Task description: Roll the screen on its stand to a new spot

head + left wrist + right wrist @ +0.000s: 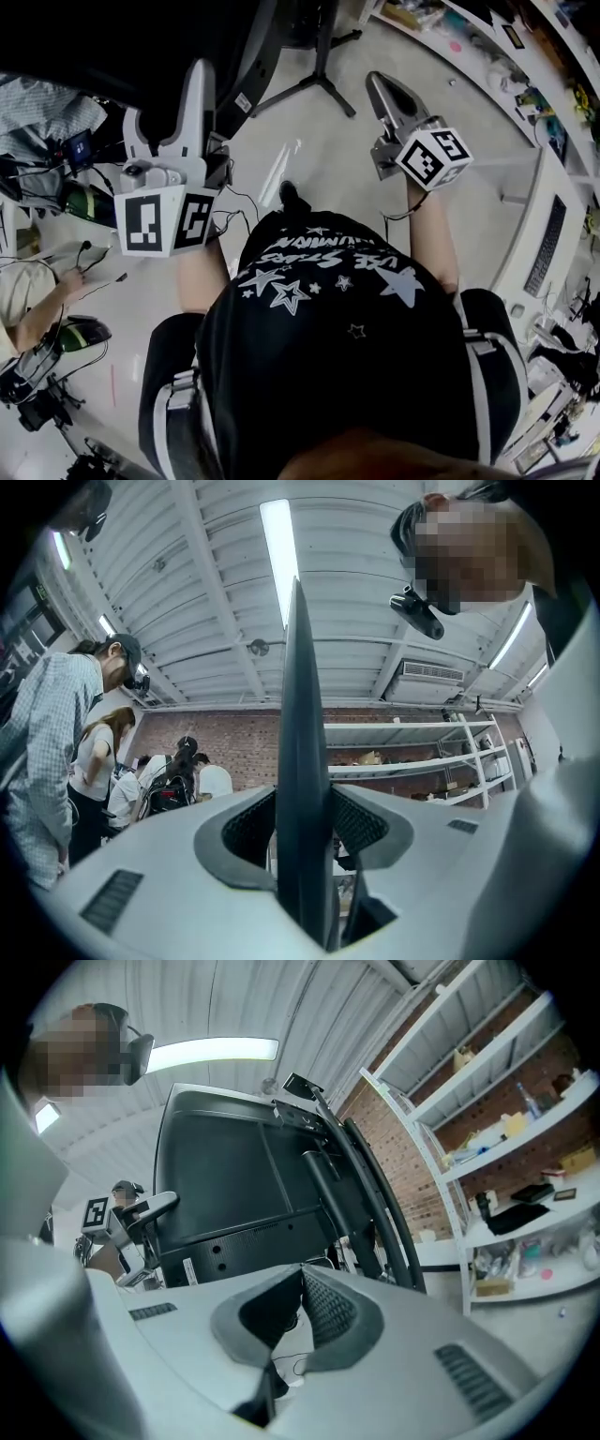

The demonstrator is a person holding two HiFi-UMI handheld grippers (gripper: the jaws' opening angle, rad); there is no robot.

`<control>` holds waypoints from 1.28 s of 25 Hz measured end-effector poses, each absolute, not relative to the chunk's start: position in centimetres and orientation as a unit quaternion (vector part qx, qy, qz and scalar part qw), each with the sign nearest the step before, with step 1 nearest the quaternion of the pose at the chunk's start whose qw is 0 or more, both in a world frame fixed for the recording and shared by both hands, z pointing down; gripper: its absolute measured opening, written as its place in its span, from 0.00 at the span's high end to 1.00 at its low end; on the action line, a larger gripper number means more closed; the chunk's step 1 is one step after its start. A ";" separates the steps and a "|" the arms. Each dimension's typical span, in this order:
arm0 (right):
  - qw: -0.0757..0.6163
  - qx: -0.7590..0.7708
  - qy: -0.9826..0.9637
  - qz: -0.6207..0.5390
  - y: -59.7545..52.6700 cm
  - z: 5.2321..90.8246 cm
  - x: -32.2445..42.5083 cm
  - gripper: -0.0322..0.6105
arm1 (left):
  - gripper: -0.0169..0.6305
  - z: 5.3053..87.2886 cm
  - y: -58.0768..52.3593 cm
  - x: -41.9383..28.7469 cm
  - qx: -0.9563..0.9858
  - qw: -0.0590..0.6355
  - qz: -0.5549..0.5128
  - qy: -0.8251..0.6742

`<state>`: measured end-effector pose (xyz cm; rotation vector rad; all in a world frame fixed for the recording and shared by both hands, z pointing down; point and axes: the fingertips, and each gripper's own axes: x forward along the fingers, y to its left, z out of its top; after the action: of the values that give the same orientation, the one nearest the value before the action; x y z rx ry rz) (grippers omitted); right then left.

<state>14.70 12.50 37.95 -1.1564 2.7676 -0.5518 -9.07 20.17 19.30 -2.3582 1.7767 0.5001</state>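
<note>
Screen [141, 42] at your 11 o'clock, on stand [361, 1194]. Your left gripper [302, 822] pinching screen's edge. Right gripper [298, 1283] at 1 o'clock, jaws pressed together, empty. Grip done; roll likely under way, parking left.

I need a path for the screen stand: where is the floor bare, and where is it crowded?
Bare floor lies between the left gripper and right gripper, bordered by the tripod ahead, and runs right to the shelves. The left side is crowded with cables and a seated person.
</note>
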 end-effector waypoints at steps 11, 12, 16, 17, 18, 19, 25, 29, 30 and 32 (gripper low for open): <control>0.051 -0.390 0.898 -0.196 20.5 39.6 22.7 0.94 | 0.66 19.6 27.6 -3.6 -0.773 0.084 0.168 0.606; 0.054 -0.390 0.898 -0.197 21.2 39.8 23.2 0.94 | 0.66 19.6 28.3 -3.0 -0.773 0.086 0.167 0.606; 0.075 -0.389 0.895 -0.204 23.0 40.4 24.8 0.94 | 0.66 19.7 30.1 -1.6 -0.772 0.083 0.167 0.608; 0.080 -0.390 0.894 -0.207 23.3 40.7 25.2 0.94 | 0.66 19.8 30.5 -1.3 -0.772 0.081 0.167 0.608; 0.081 -0.392 0.891 -0.212 23.7 41.0 25.4 0.94 | 0.66 19.8 30.8 -1.1 -0.772 0.080 0.166 0.608; 0.081 -0.395 0.889 -0.218 24.1 41.3 25.7 0.94 | 0.66 19.8 31.2 -0.8 -0.772 0.080 0.164 0.608; 0.088 -0.411 0.880 -0.222 26.7 41.8 27.1 0.94 | 0.66 19.8 33.6 0.9 -0.779 0.086 0.162 0.600; 0.093 -0.431 0.873 -0.209 28.5 41.4 28.6 0.94 | 0.66 20.2 35.4 1.7 -0.790 0.086 0.163 0.585; 0.095 -0.436 0.871 -0.206 29.0 41.2 28.8 0.94 | 0.66 20.3 35.8 1.7 -0.793 0.085 0.163 0.580; 0.097 -0.444 0.868 -0.202 29.8 40.8 28.6 0.94 | 0.66 20.4 36.6 1.7 -0.799 0.083 0.165 0.572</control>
<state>28.59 29.78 40.79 -1.3141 2.5689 -0.5968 1.71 36.58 20.35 -2.3868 1.7073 0.4935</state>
